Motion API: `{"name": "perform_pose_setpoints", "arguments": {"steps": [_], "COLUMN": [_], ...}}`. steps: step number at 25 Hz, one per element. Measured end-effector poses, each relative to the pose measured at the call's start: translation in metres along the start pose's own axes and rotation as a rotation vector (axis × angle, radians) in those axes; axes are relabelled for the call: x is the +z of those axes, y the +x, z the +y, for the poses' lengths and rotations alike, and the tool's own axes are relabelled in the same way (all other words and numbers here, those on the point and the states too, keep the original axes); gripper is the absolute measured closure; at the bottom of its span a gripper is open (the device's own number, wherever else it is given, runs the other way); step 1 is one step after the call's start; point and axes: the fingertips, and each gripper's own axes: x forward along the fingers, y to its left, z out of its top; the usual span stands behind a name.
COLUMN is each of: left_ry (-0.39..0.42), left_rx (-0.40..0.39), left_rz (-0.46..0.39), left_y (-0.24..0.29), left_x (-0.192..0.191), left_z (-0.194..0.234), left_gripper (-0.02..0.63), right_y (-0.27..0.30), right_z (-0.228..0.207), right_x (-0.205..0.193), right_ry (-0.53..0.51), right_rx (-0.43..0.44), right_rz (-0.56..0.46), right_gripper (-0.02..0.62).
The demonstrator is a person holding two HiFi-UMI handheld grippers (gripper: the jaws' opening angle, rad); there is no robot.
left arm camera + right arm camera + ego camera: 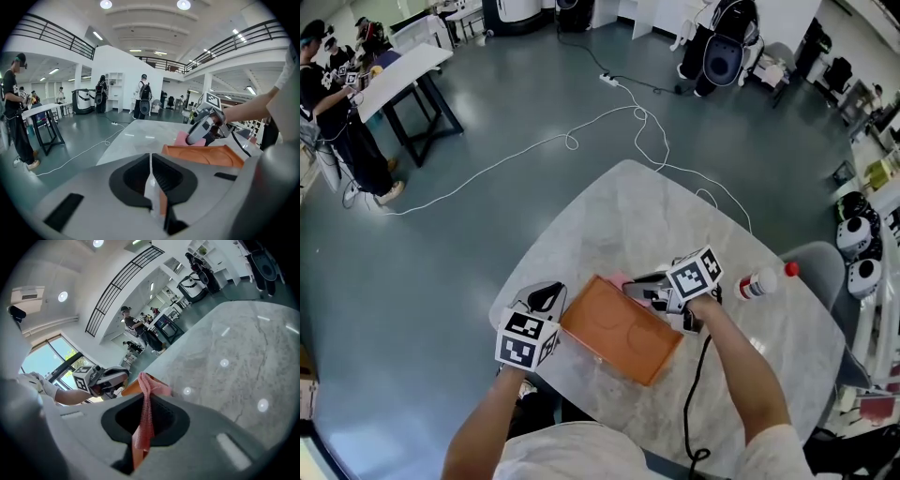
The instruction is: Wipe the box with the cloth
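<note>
A grey hall floor with one white cable (581, 131) surrounds a marble table (609, 202). Head view: one orange box (623, 328) lies near the table's front edge, with one red-capped bottle (762, 281) off to its right; both forearms reach forward. Left gripper view: the left gripper (150, 168) is clamped on the box's edge. Right gripper view: the right gripper (144, 413) pinches one pink cloth (152, 384) at the box's far edge.

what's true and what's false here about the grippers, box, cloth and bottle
1. The right gripper is shut on the cloth. True.
2. The box is blue. False: it is orange.
3. The left gripper grips the box's edge. True.
4. The bottle sits inside the box. False: it is on the table, apart from the box.
</note>
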Motion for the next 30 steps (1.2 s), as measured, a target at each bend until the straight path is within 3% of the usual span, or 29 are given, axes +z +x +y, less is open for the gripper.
{"name": "perform_pose_setpoints", "arguments": {"steps": [30], "left_ry": [0.076], "left_rx": [-0.118], "left_rz": [-0.027], "left_y": [0.016], "left_x": [0.026], "left_z": [-0.059], "left_gripper": [0.586], "right_y": [-0.079], "right_z": [-0.007], "right_x": [-0.087], "right_ry": [0.113], "right_rx": [-0.115], "right_rz": [-0.045], "right_gripper": [0.577]}}
